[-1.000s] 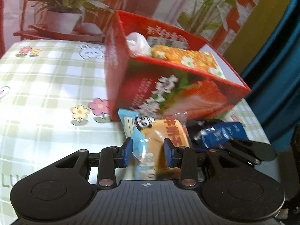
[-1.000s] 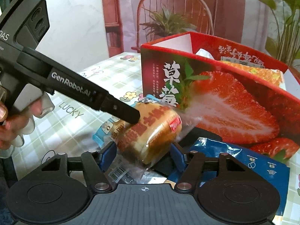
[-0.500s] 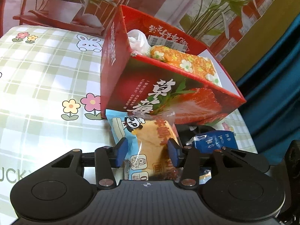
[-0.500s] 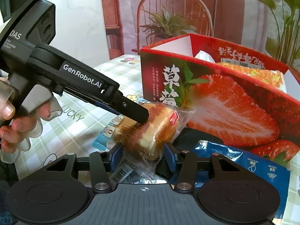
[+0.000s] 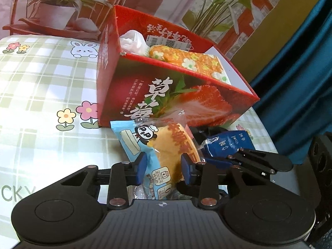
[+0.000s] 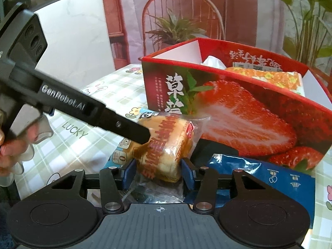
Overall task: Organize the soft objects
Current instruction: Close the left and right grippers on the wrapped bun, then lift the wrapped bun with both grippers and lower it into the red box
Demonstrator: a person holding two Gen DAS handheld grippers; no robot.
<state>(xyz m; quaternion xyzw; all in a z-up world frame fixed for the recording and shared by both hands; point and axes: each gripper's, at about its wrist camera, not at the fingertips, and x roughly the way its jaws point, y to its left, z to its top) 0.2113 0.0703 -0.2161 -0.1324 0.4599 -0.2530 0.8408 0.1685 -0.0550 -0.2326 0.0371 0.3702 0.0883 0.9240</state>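
Note:
A wrapped bread bun [image 5: 168,151] in a blue and clear packet sits just in front of the red strawberry box [image 5: 166,95]. My left gripper [image 5: 162,167] is shut on one end of the packet. My right gripper [image 6: 158,171] is shut on the bun [image 6: 166,147] from the other side. The left gripper's black body [image 6: 62,105] crosses the right wrist view. The box holds a white plastic bag [image 5: 132,41] and an orange flowered pack [image 5: 186,60].
A blue packet [image 6: 265,174] lies on something black right of the bun, against the box front. The table has a green checked cloth [image 5: 41,87]. Potted plants [image 5: 56,6] and a chair [image 6: 182,20] stand behind the table.
Both grippers have closed in on the bun and it has lifted and turned slightly. The view has drawn back a little from the box.

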